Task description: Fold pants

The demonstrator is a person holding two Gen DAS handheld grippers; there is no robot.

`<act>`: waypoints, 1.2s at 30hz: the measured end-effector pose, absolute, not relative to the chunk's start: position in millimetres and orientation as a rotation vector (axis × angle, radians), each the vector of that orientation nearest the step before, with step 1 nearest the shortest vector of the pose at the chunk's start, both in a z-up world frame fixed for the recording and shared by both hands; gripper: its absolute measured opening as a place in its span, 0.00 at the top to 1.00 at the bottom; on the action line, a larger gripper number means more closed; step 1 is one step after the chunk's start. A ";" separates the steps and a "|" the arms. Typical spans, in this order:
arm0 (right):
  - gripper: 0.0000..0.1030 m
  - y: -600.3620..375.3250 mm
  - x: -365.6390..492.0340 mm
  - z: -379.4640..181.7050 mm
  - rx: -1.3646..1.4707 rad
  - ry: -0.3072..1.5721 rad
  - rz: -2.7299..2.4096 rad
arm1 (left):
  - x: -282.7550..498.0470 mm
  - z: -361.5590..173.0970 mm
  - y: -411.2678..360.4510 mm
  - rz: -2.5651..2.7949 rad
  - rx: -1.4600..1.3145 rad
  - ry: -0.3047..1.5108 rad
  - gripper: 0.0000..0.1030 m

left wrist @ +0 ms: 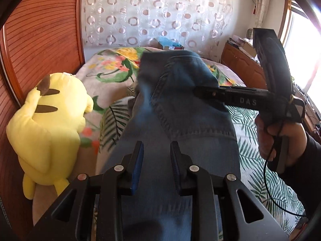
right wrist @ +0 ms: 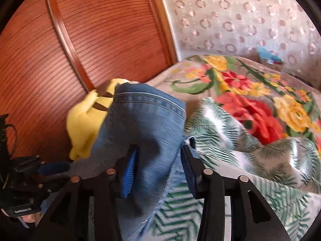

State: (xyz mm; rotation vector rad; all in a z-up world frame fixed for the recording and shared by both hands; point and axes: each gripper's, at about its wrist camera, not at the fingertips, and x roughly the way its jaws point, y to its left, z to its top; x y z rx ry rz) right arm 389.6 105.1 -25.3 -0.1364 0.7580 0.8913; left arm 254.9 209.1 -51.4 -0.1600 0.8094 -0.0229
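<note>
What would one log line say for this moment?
item: blue denim jeans on leaf-print bed cover | left tool: open above jeans | right tool: open, jeans hem between

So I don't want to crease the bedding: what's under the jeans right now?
Under the jeans lies a leaf-print sheet, with a flowered blanket farther back. What lies directly beneath the denim is covered. A yellow plush toy sits beside them.

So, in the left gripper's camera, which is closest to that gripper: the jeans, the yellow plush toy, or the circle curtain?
1. Jeans: right under the left gripper, between its fingers.
2. Yellow plush toy: to the left, by the wooden wall.
3. Circle curtain: far back, behind the bed.
</note>
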 end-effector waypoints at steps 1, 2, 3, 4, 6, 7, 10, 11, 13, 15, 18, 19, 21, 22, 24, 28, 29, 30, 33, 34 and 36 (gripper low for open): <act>0.66 101.9 386.1 -21.7 -0.128 0.772 0.868 | 253.5 -51.8 206.5 -0.027 -0.161 0.808 0.73; 0.66 98.1 383.7 -19.6 -0.120 0.784 0.847 | 253.2 -51.7 203.2 -0.030 -0.161 0.809 0.73; 0.66 93.4 379.8 -16.0 -0.122 0.790 0.835 | 252.4 -53.9 200.8 -0.036 -0.161 0.814 0.73; 0.66 88.4 369.5 -8.3 -0.130 0.789 0.831 | 252.1 -56.3 198.7 -0.039 -0.158 0.817 0.73; 0.65 89.8 368.0 -8.5 -0.147 0.800 0.820 | 252.7 -62.5 194.2 -0.033 -0.144 0.827 0.73; 0.65 92.0 369.6 -10.6 -0.147 0.810 0.816 | 253.0 -65.6 193.6 -0.026 -0.141 0.831 0.73; 0.64 100.1 368.4 -6.9 -0.161 0.796 0.817 | 249.8 -73.2 192.1 -0.009 -0.145 0.837 0.73; 0.63 101.6 367.4 -6.1 -0.162 0.794 0.819 | 247.9 -75.0 190.8 -0.005 -0.142 0.836 0.73; 0.57 95.2 367.2 -4.4 -0.134 0.805 0.826 | 245.2 -75.8 188.9 0.001 -0.127 0.830 0.73; 0.48 87.0 372.1 -6.1 -0.091 0.820 0.821 | 243.2 -75.0 188.2 0.003 -0.128 0.827 0.73; 0.46 85.7 383.1 -20.3 -0.044 0.848 0.815 | 240.7 -74.6 188.4 0.006 -0.133 0.828 0.73; 0.48 89.2 385.2 -23.3 -0.045 0.844 0.821 | 239.1 -74.2 188.0 0.007 -0.132 0.828 0.73; 0.66 96.5 383.8 -25.2 -0.041 0.833 0.861 | 234.9 -73.4 188.7 0.012 -0.134 0.827 0.73; 0.68 99.9 384.8 -24.9 -0.030 0.827 0.876 | 232.6 -72.6 188.7 0.015 -0.135 0.827 0.73; 0.72 106.9 387.0 -20.6 -0.020 0.805 0.927 | 228.2 -71.0 189.6 0.021 -0.146 0.826 0.73; 0.67 118.5 395.5 -19.7 -0.050 0.821 0.933 | 225.5 -71.6 190.5 0.020 -0.153 0.826 0.73; 0.64 118.5 399.0 -21.3 -0.051 0.842 0.914 | 226.1 -72.0 190.3 0.018 -0.153 0.827 0.73; 0.60 115.6 400.9 -21.5 -0.049 0.848 0.908 | 226.8 -72.5 189.9 0.018 -0.151 0.830 0.73; 0.54 105.8 397.3 -13.7 -0.054 0.835 0.883 | 227.3 -71.6 188.3 0.017 -0.144 0.828 0.73; 0.53 100.5 393.5 -10.0 -0.057 0.830 0.875 | 227.1 -70.7 187.8 0.018 -0.143 0.826 0.73; 0.53 90.2 384.7 -1.0 -0.083 0.805 0.853 | 225.7 -66.4 185.4 0.021 -0.138 0.819 0.73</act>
